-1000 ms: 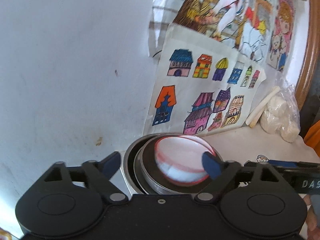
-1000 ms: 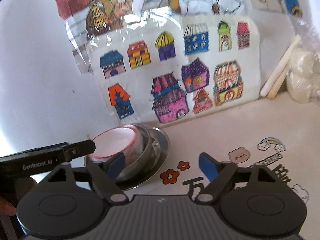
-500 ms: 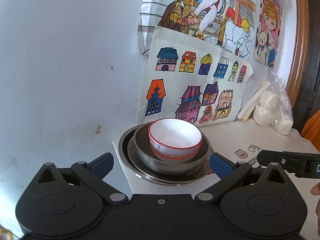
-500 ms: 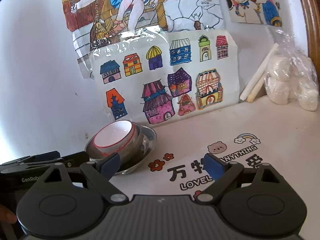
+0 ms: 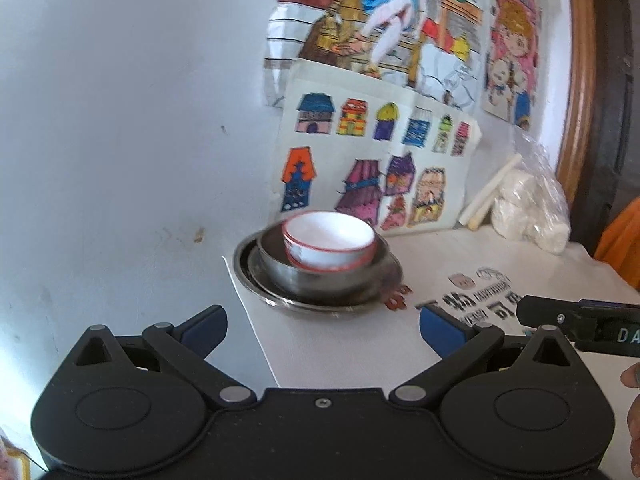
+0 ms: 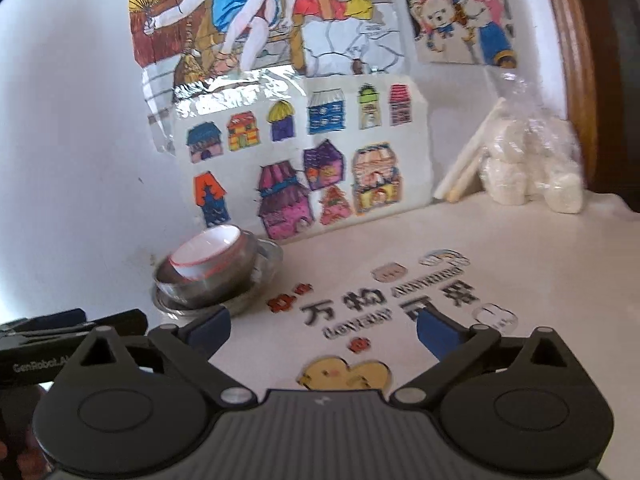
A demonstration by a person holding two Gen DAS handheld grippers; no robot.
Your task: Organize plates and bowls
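white table (image 6: 500, 240) (printed top) bears metal plate (image 5: 312, 300), bagged white lumps (image 6: 532, 176).

White bowl (image 5: 330, 242) red-rimmed; steel bowl (image 5: 320, 276) grey; tabletop (image 6: 520, 248) cream, printed cartoons; pads (image 5: 206, 330) blue.

My left gripper (image 5: 322, 328) has its jaws spread wide with nothing between them. Past the fingers, a white bowl (image 5: 330, 242) with a red rim sits nested in a metal bowl (image 5: 320, 276), which rests on a metal plate (image 5: 296, 304) at the table's (image 5: 352, 348) corner by the wall. My right gripper's (image 5: 576, 320) tip shows at the right edge.
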